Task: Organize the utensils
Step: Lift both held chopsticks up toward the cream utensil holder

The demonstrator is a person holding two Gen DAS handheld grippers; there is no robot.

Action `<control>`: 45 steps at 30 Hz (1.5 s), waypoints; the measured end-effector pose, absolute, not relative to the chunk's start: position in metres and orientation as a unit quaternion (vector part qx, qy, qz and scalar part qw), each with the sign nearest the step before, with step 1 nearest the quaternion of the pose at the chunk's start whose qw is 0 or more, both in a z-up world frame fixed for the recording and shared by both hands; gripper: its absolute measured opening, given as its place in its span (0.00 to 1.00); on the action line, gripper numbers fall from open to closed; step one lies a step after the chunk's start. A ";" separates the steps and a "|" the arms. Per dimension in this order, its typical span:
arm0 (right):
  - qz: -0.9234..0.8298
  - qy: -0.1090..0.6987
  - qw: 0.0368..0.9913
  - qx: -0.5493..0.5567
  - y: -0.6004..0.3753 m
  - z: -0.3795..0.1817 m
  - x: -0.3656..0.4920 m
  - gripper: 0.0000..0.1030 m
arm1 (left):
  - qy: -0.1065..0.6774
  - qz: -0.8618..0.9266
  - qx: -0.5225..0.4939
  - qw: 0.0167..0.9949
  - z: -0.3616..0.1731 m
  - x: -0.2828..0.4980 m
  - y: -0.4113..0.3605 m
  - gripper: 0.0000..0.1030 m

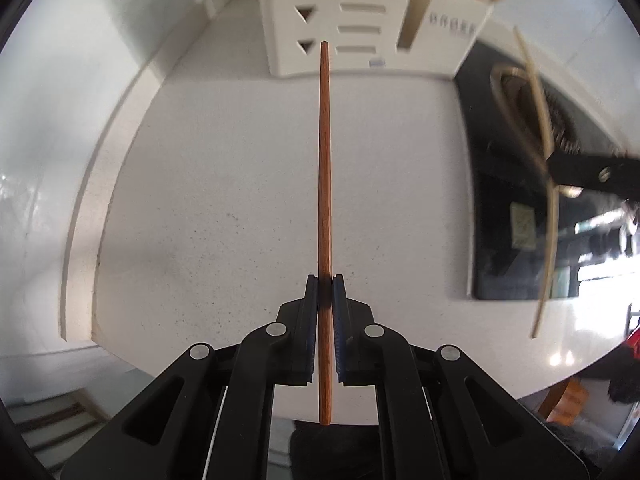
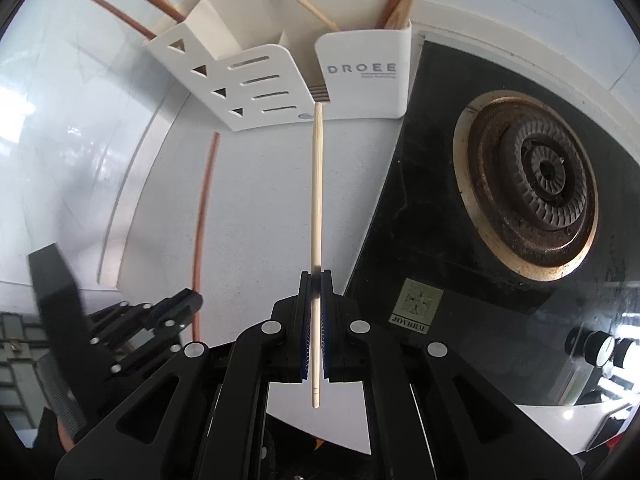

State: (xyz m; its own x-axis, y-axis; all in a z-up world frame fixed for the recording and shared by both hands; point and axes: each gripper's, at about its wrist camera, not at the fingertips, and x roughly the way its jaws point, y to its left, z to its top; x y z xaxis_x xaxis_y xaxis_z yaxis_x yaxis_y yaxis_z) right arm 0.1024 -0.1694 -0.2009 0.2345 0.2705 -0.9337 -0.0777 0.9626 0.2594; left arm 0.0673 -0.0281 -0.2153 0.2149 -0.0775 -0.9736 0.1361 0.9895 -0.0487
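My left gripper (image 1: 325, 280) is shut on a reddish-brown chopstick (image 1: 325, 160) that points away over the white counter toward a white utensil holder (image 1: 340, 20). My right gripper (image 2: 316, 274) is shut on a pale bamboo chopstick (image 2: 317, 184), its tip close to the front of the white utensil holder (image 2: 360, 80) marked DROEE. Several brown and pale chopsticks stand in that holder. In the right wrist view the left gripper (image 2: 192, 300) shows at lower left with the reddish-brown chopstick (image 2: 204, 208) rising from it. The left wrist view shows the right gripper (image 1: 560, 168) at the right edge, with the pale chopstick (image 1: 548, 200) blurred.
A black gas hob (image 2: 460, 200) with a round burner (image 2: 532, 184) lies to the right of the holder, its knobs (image 2: 604, 350) near the front edge. The white counter (image 1: 220, 180) meets a tiled wall (image 1: 60, 120) on the left.
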 end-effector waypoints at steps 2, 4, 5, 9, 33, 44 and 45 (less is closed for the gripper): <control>0.111 0.602 0.787 0.072 -0.168 -0.196 0.100 0.05 | 0.611 -0.067 0.015 0.788 -0.205 0.068 -0.023 0.06; 0.114 0.598 0.790 0.067 -0.167 -0.192 0.097 0.05 | 0.600 -0.068 0.007 0.797 -0.196 0.068 -0.019 0.06; 0.115 0.596 0.792 0.065 -0.166 -0.190 0.096 0.05 | 0.596 -0.068 0.006 0.800 -0.193 0.068 -0.017 0.06; 0.116 0.583 0.802 0.057 -0.164 -0.179 0.094 0.05 | 0.572 -0.067 0.002 0.817 -0.174 0.067 -0.015 0.06; 0.127 0.375 0.917 0.041 -0.172 -0.026 0.096 0.05 | 0.317 -0.082 -0.007 0.945 -0.021 0.079 -0.004 0.06; 0.125 0.251 0.959 0.036 -0.179 0.004 0.116 0.05 | 0.223 -0.079 -0.041 0.971 0.002 0.110 0.009 0.06; 0.124 0.247 0.960 0.037 -0.178 0.004 0.119 0.05 | 0.219 -0.080 -0.041 0.972 0.002 0.114 0.009 0.06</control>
State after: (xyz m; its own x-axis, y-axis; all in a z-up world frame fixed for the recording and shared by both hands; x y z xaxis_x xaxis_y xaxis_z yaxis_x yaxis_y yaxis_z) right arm 0.1193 -0.1784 0.0036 0.8468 0.2562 -0.4662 -0.2198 0.9666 0.1320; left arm 0.1144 0.0087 0.0017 0.8914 -0.1731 -0.4189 0.1375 0.9839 -0.1139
